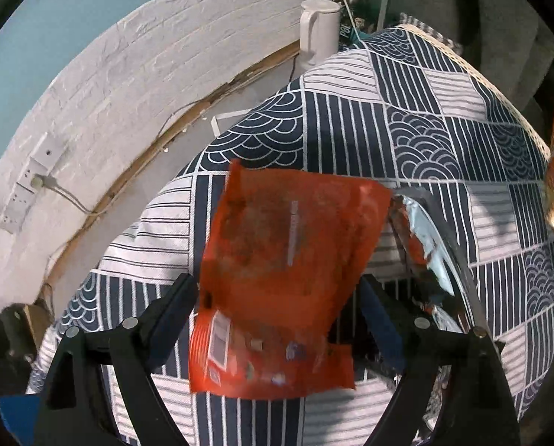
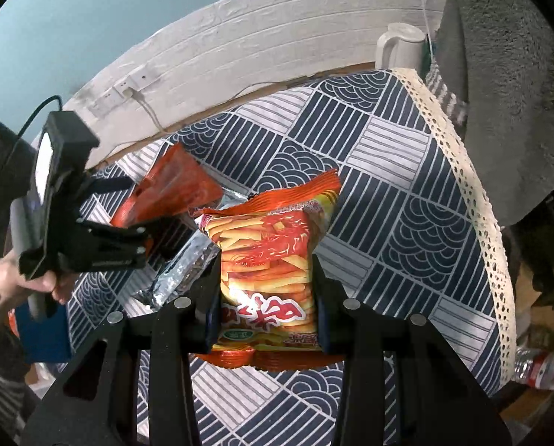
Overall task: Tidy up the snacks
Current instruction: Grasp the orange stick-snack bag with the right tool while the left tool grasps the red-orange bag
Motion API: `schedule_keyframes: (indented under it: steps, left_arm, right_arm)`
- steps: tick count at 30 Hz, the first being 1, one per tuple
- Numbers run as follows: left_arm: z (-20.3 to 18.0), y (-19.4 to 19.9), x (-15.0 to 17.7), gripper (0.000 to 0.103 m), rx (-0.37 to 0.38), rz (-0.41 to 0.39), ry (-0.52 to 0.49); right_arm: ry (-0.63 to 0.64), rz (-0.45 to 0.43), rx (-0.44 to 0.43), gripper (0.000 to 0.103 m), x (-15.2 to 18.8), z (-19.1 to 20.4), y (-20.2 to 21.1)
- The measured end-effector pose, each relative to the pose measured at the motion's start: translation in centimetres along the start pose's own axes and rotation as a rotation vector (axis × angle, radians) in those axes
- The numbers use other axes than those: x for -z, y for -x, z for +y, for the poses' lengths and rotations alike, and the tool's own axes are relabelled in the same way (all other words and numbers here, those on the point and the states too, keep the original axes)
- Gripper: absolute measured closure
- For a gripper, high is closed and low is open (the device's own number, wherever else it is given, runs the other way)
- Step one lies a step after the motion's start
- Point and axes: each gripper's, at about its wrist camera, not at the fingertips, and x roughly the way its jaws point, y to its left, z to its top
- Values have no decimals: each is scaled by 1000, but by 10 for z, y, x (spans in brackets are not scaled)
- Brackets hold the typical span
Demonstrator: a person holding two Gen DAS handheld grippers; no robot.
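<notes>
Right tool (image 2: 265, 316): low centre of the right wrist view, jaws closed narrow on the yellow-and-red fries packet (image 2: 267, 271), pads pressing both of its sides; the packet looks lifted clear of the cloth, though its lower edge hides the gap.
Left tool (image 1: 277, 319): bottom of the left wrist view, jaws spread wide, holding nothing; the orange packet (image 1: 288, 271) lies between them, blurred, no pad touching it. Whether it rests flat on the tabletop or is dropping I cannot tell.
Left tool from the right wrist view: it sits at the left of the frame (image 2: 158, 238), a hand (image 2: 13, 286) gripping its handle, with the orange packet (image 2: 172, 189) just beyond its fingers.
Silver wrapper (image 2: 180, 264): crumpled foil, just beside the orange packet and left of the fries packet; right of centre in the left wrist view (image 1: 425, 230).
Tabletop (image 2: 407, 193): navy-and-white patterned cloth with a lace edge; its upper right half carries nothing.
Kettle (image 1: 319, 33): white, at the far top, beyond the tabletop against the brick wall.
Progress: early to middle, by my reading. One packet seems freshly let go, one is in hand, the foil wrapper unsorted. No bin or neat row shows, so placing and aligning remain.
</notes>
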Motion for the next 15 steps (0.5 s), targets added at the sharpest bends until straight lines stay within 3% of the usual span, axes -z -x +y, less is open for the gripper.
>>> schedule_keyframes:
  steps: [6,9,12,15]
  left_arm:
    - [2,-13,3,16,-37,23,-25]
    - [11,-15,8,28,-24,18,18]
    - [17,-9,11,50,-30,-1,38]
    - [21,-3,13,61,-15,-3,67]
  right_arm:
    - [-3,-2,-5,65,-3,1,-1]
    - [-1,1,-4,65,-3,1,-2]
    - [1,4,1,65,-3,1,-3]
    - [5,2,2,65,-3,2,-2]
